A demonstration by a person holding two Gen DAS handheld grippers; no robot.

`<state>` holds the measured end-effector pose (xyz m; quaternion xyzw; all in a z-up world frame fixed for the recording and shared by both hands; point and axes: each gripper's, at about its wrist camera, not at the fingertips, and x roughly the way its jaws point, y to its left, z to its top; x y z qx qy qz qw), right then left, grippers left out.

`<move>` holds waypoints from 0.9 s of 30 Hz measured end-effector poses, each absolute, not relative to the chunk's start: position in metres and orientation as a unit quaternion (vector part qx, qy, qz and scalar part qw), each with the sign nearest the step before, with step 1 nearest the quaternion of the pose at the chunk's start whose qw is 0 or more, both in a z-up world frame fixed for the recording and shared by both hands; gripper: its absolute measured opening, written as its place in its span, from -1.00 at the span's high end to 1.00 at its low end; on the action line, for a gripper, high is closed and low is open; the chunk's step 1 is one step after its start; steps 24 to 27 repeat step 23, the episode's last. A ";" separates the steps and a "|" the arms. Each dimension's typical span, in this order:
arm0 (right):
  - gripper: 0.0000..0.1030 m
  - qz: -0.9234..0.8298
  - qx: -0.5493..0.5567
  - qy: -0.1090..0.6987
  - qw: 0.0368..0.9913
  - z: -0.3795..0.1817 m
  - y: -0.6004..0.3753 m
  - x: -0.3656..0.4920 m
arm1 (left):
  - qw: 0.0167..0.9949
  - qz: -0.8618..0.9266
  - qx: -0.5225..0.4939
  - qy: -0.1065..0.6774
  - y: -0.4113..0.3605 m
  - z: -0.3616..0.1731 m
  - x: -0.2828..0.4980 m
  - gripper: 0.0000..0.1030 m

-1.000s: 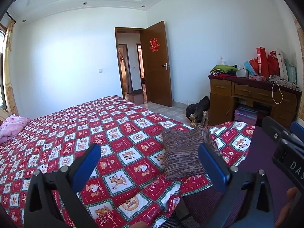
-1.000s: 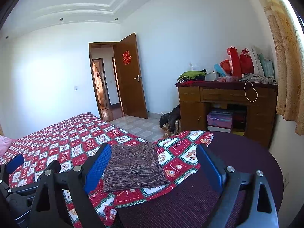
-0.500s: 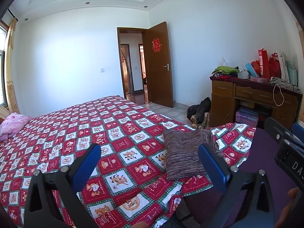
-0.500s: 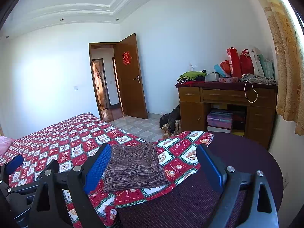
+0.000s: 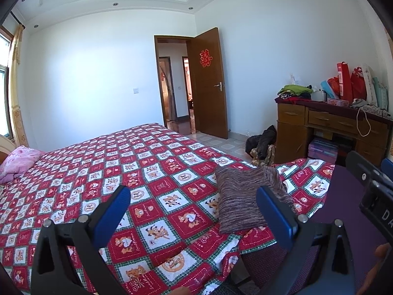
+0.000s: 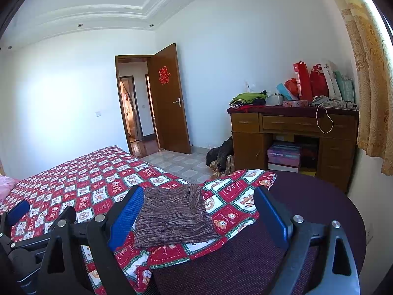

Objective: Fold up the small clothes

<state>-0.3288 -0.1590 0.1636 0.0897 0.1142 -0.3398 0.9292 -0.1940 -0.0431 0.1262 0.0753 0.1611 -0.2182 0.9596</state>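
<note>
Lying near bedspread (image 6: 103, 184) edge: folded garment (image 6: 172, 216)

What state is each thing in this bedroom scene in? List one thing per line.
Left tongs: open, empty.
Right tongs: open, empty.
Striped knit garment: folded, lying flat on the bedspread.
Bedspread: spread out, corner turned back.
Door: open.
Desk drawers: shut.

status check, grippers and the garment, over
Left gripper open, empty. Right gripper open, empty. Striped knit garment folded on bedspread. Nothing in the way.
</note>
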 end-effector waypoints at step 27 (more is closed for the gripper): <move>-0.78 -0.343 0.095 0.118 0.927 0.162 -0.161 -0.331 | 0.951 -0.233 0.075 0.189 -0.051 0.122 -0.189 -1.00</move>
